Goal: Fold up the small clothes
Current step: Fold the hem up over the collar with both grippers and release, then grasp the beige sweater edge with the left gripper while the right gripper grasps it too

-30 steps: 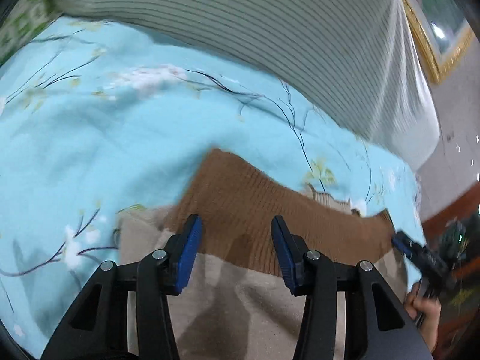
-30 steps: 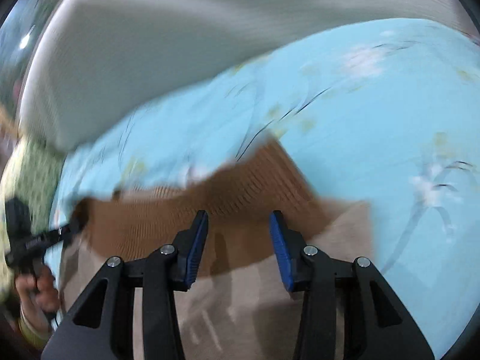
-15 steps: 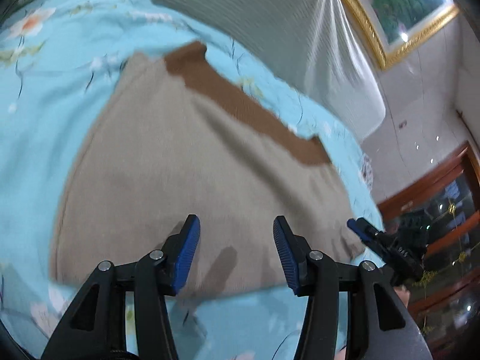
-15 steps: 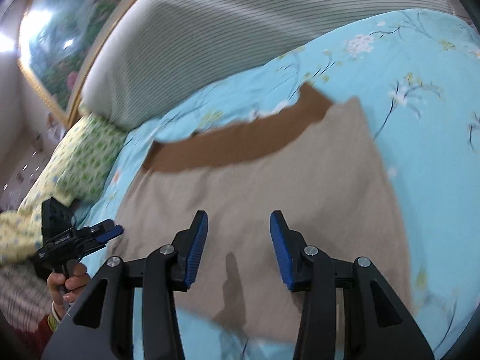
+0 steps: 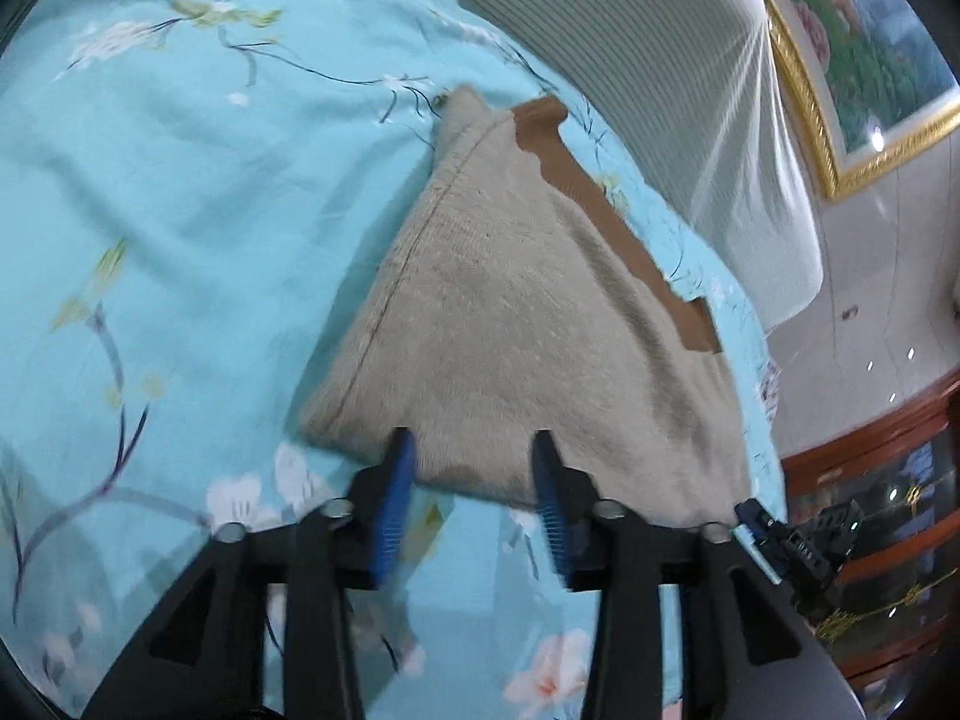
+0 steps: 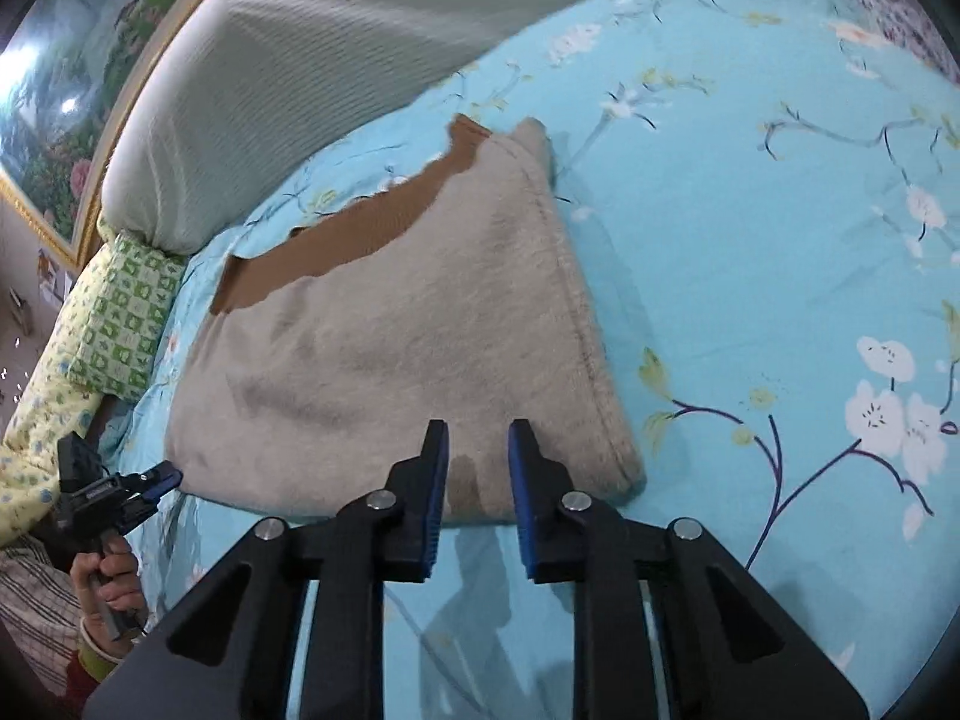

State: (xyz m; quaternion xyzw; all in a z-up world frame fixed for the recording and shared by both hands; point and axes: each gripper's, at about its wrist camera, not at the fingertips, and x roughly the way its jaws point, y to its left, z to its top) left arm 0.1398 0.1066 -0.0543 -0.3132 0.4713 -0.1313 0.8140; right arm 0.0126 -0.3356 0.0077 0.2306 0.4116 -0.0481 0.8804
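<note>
The folded garment (image 5: 516, 324) is beige, with a brown ribbed band (image 5: 624, 240) along its far edge. The bedsheet (image 5: 180, 228) is light blue, printed with white blossoms and dark branches. The pillow (image 6: 126, 318) is yellow-green checked. The fingers' pads (image 5: 393, 516) are blue on black frames.

Left gripper (image 5: 474, 450) tilted down, jaws apart, nothing pinched between blue pads (image 5: 393, 510), just been closing a touch. Right gripper (image 6: 478, 441) also angled down, gap narrower, jaws just been closing too, nothing between them. In right wrist view, person's left hand (image 6: 111, 591) wrapped round left gripper's handle, striped sleeve (image 6: 30, 612) at wrist.
</note>
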